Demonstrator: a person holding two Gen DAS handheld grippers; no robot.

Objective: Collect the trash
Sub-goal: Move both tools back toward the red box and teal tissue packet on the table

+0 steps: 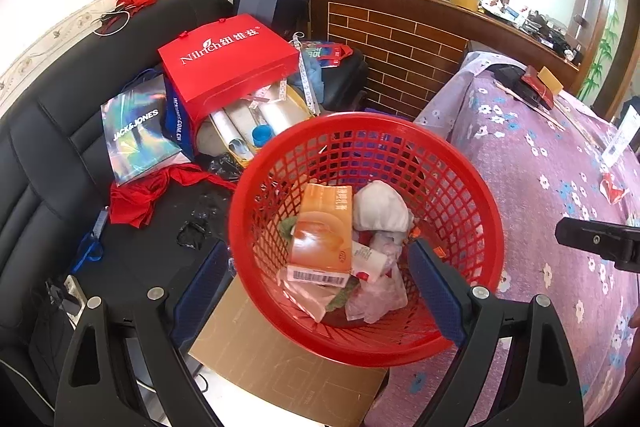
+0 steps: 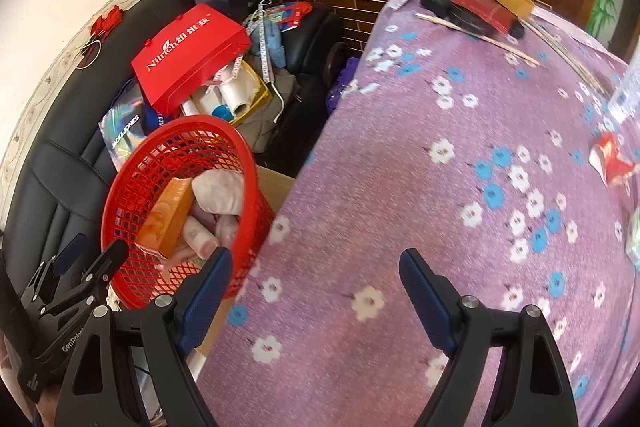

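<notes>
The left gripper [image 1: 320, 291] is held with tongs apart around the near rim of the red plastic mesh basket [image 1: 460, 163], unclamped. The right gripper [image 2: 316, 291], tongs likewise spread and empty, is poised over the purple flowered tablecloth [image 2: 460, 107].

Glossy red plastic mesh basket [image 1: 460, 163]; matt floral cloth cover [image 2: 440, 187]; black leather sofa [image 1: 52, 147].

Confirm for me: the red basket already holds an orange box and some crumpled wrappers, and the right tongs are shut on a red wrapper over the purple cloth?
Not quite. The right tongs are open and empty over the purple cloth, as the right wrist view shows; the red wrapper lies apart on it. The red basket does hold the orange box and crumpled wrappers.
</notes>
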